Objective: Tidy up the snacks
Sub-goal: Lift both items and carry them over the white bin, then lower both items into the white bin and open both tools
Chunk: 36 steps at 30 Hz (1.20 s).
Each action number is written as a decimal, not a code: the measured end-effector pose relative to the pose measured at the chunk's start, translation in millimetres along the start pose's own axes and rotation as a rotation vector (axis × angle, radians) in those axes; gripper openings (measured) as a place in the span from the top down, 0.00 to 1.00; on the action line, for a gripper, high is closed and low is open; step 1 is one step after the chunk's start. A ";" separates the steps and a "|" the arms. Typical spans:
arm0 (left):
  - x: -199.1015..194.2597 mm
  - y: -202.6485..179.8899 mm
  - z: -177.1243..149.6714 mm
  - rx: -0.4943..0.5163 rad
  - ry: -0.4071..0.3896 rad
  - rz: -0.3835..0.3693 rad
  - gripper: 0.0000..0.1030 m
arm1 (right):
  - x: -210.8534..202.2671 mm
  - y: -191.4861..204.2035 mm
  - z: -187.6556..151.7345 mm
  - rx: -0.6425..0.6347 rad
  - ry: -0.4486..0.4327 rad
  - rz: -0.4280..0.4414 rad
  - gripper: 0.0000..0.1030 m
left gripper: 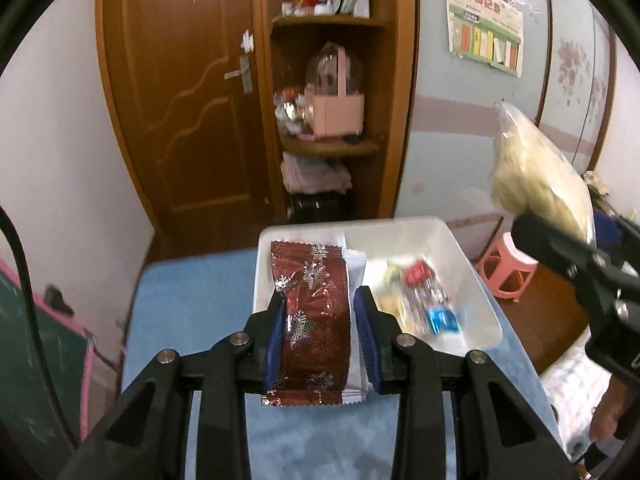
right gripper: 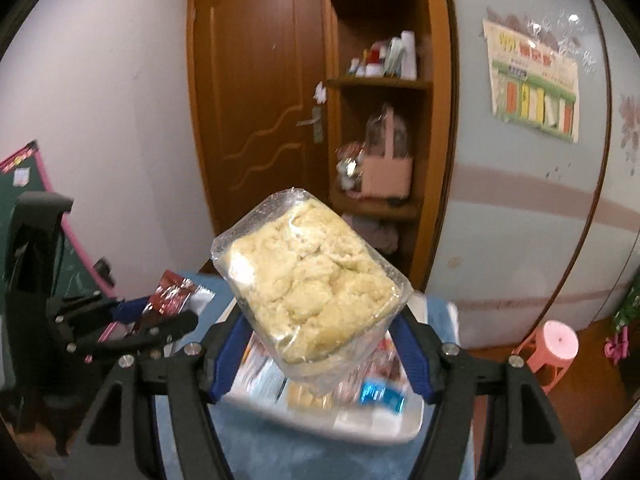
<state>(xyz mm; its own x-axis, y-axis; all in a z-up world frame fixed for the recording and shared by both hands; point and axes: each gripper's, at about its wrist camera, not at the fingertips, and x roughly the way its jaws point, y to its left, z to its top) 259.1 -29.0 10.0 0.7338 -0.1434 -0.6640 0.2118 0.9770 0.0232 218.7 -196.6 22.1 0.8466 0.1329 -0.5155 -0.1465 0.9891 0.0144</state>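
One white bin (left gripper: 472,272), one pink stool (right gripper: 554,344), two held snack packs.

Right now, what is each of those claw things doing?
Left gripper: fingers closed on the red snowflake packet.
Right gripper: fingers closed on the clear-wrapped pale snack.

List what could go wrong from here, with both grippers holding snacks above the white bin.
1. The left gripper pinches a red snowflake packet with a white packet stacked beside it; the white one could slide out.
2. The right gripper grips the clear-wrapped pale snack block near its lower end, tilted, so it may pivot or slip.
3. The white bin sits by the blue surface's edge; a hard drop might nudge it.
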 end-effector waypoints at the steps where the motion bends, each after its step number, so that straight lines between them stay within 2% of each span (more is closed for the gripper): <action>1: 4.9 -2.0 8.7 0.012 -0.012 0.017 0.69 | 5.0 -1.6 7.8 0.003 -0.006 -0.007 0.34; 7: 37.0 -9.0 43.5 0.031 -0.021 0.043 0.69 | 36.9 -12.3 32.7 0.017 -0.011 -0.075 0.33; 12: 61.3 -14.6 51.9 0.041 -0.024 0.066 0.69 | 71.9 -25.6 36.0 0.040 0.039 -0.133 0.33; 15: 81.5 -15.5 52.4 0.037 -0.008 0.085 0.67 | 96.4 -33.5 27.9 0.058 0.106 -0.155 0.31; 17: 96.3 -14.3 52.7 0.028 0.011 0.104 0.56 | 113.4 -36.2 21.1 0.058 0.173 -0.148 0.30; 18: 101.1 -13.8 51.1 0.025 0.021 0.106 0.27 | 123.5 -37.6 16.1 0.055 0.215 -0.148 0.30; 19: 108.1 -12.7 50.2 0.022 0.037 0.118 0.09 | 128.2 -37.5 12.2 0.052 0.237 -0.151 0.30; 21: 117.9 -9.4 47.5 0.018 0.053 0.148 0.01 | 135.8 -39.5 3.8 0.045 0.265 -0.191 0.29; 25: 133.8 -5.1 37.5 0.014 0.127 0.129 0.01 | 131.4 -44.0 -5.7 0.081 0.268 -0.179 0.21; 27: 139.5 -4.3 32.8 0.019 0.156 0.133 0.01 | 128.0 -43.1 -8.2 0.081 0.266 -0.181 0.21; 31: 138.6 -4.7 24.5 0.016 0.174 0.132 0.01 | 125.0 -43.6 -12.0 0.080 0.268 -0.187 0.21; 36: 117.6 -1.8 14.9 0.000 0.188 0.130 0.01 | 117.0 -39.3 -15.7 0.088 0.284 -0.158 0.21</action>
<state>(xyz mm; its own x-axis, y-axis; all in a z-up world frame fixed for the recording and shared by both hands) 354.6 -50.0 -56.9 0.6216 0.0153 -0.7832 0.1240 0.9853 0.1176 315.5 -220.9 -52.2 0.6773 -0.0336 -0.7349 0.0307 0.9994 -0.0174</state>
